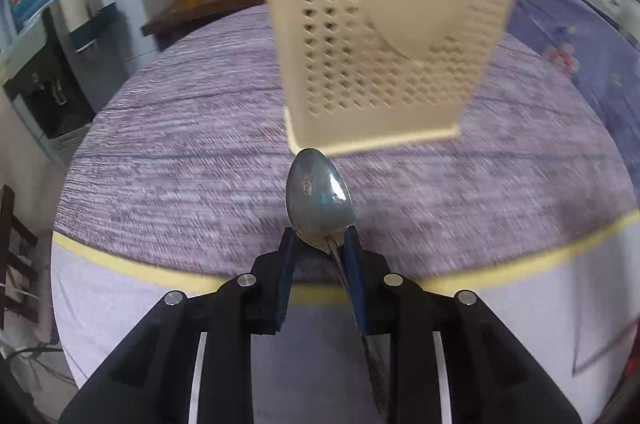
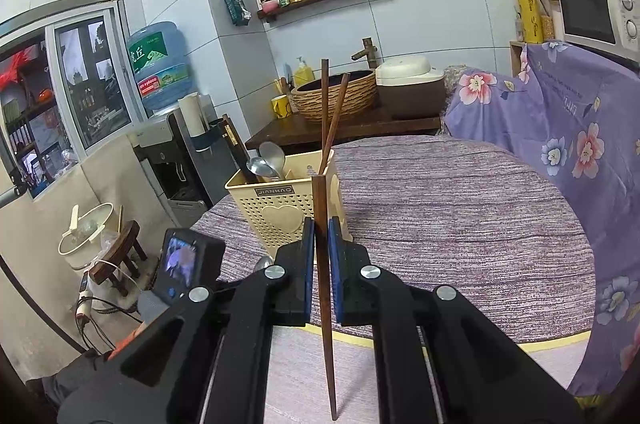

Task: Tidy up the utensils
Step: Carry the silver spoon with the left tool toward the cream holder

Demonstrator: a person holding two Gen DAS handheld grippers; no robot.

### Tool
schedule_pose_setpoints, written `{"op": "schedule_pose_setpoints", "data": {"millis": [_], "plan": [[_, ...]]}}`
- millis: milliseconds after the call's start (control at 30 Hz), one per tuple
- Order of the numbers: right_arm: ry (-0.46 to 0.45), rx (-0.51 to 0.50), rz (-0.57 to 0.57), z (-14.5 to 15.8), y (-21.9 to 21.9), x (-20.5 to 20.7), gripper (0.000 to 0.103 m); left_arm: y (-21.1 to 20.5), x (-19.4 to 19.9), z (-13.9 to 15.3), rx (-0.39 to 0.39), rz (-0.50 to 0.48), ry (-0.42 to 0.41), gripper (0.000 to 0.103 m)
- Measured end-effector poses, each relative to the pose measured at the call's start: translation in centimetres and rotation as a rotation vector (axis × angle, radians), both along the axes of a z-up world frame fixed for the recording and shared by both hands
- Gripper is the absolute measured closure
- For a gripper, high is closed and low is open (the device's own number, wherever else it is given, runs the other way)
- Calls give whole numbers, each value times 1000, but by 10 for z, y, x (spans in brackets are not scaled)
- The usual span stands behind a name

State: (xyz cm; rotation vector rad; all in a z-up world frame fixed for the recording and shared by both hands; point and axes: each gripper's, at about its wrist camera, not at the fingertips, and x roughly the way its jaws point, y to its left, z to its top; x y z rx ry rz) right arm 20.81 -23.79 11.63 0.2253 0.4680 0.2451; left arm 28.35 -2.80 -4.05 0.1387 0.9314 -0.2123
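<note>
My left gripper (image 1: 320, 236) is shut on a metal spoon (image 1: 319, 197), bowl pointing forward, just in front of the base of the cream perforated utensil holder (image 1: 384, 35) with a heart on its side. My right gripper (image 2: 319, 230) is shut on a brown wooden chopstick (image 2: 322, 264) held upright, close to the holder (image 2: 280, 207). In the right wrist view the holder stands on the purple table and holds two spoons (image 2: 268, 159), two chopsticks (image 2: 332, 119) and a dark-handled utensil. The left gripper's camera unit (image 2: 184, 264) shows at lower left there.
The round table has a purple woven cloth (image 2: 460, 216) with a yellow edge. A floral purple sheet (image 2: 568, 127) covers something at right, under a microwave (image 2: 596, 11). A wooden counter with a wicker basin (image 2: 336, 95), a water dispenser (image 2: 172, 143) and a pot on a stool (image 2: 92, 236) stand behind and left.
</note>
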Motion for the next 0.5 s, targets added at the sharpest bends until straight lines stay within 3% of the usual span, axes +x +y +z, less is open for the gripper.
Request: {"op": "schedule_pose_setpoints", "data": {"millis": [100, 167, 233, 300, 500], "plan": [[-3, -3, 1, 0, 1, -2, 95, -5, -27, 0, 4, -80, 13, 79], [-4, -3, -2, 0, 1, -2, 95, -3, -36, -1, -6, -81, 22, 79], [-5, -3, -6, 0, 1, -2, 95, -3, -40, -1, -12, -67, 23, 72], [-7, -7, -6, 1, 2, -3, 95, -3, -41, -1, -2, -47, 18, 48], [-14, -20, -7, 2, 5, -5, 95, -9, -26, 1, 26, 12, -11, 44]]}}
